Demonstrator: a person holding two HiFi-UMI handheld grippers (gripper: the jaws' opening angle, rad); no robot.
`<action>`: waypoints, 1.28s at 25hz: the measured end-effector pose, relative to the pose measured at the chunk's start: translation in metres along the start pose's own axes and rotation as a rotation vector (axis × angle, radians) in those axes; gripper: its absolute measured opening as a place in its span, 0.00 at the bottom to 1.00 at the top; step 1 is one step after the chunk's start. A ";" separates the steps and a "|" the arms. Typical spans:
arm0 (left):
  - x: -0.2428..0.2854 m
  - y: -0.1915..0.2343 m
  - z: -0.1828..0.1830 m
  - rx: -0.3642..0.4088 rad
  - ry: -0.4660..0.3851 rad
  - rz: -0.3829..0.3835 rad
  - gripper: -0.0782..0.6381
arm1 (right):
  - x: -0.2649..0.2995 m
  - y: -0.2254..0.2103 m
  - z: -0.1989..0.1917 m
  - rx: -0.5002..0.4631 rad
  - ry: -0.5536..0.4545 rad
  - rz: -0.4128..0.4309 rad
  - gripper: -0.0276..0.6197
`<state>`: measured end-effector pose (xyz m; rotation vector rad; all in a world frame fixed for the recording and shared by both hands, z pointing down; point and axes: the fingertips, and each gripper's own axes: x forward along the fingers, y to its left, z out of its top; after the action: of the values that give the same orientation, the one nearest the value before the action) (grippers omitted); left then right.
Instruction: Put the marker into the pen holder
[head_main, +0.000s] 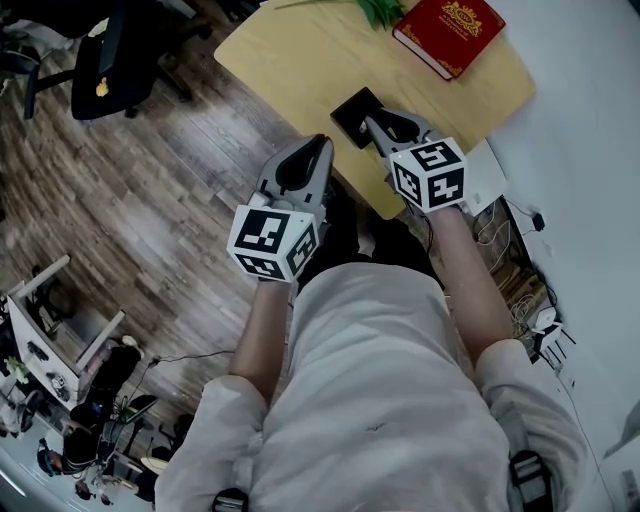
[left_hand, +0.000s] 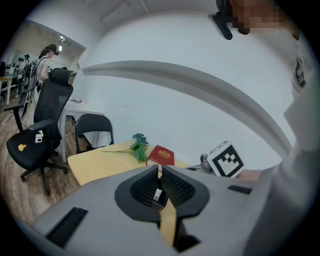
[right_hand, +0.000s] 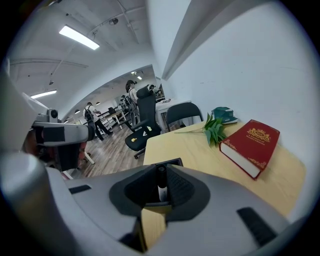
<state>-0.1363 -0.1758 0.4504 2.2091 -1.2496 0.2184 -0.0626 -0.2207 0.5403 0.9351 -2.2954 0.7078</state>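
Nothing here can be read as text, brand or number. The red book (head_main: 448, 33) at the counter's (head_main: 300, 60) far right corner bears gold stamping on its cover, too small to make out. The marker (right_hand: 161, 189) carries a white label, blurred past reading. The cubes on the left hand-held gripper (head_main: 318, 142) and right hand-held gripper (head_main: 374, 122) show only black-and-white square codes.

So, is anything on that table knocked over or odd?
Nothing stands out: the red book lies flat on the table, the green sprig beside it, and the black pen holder stands upright near the edge.
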 end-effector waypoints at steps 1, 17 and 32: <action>0.000 0.000 -0.001 -0.001 0.001 0.000 0.15 | 0.001 0.000 -0.001 -0.001 0.003 0.001 0.14; 0.001 0.005 0.002 -0.007 0.000 0.003 0.15 | 0.015 -0.003 -0.006 -0.007 0.032 -0.007 0.14; 0.002 0.006 0.003 -0.005 -0.002 0.003 0.15 | 0.028 -0.007 0.000 -0.036 0.035 -0.024 0.14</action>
<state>-0.1404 -0.1812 0.4506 2.2037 -1.2536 0.2141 -0.0742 -0.2379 0.5609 0.9247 -2.2556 0.6652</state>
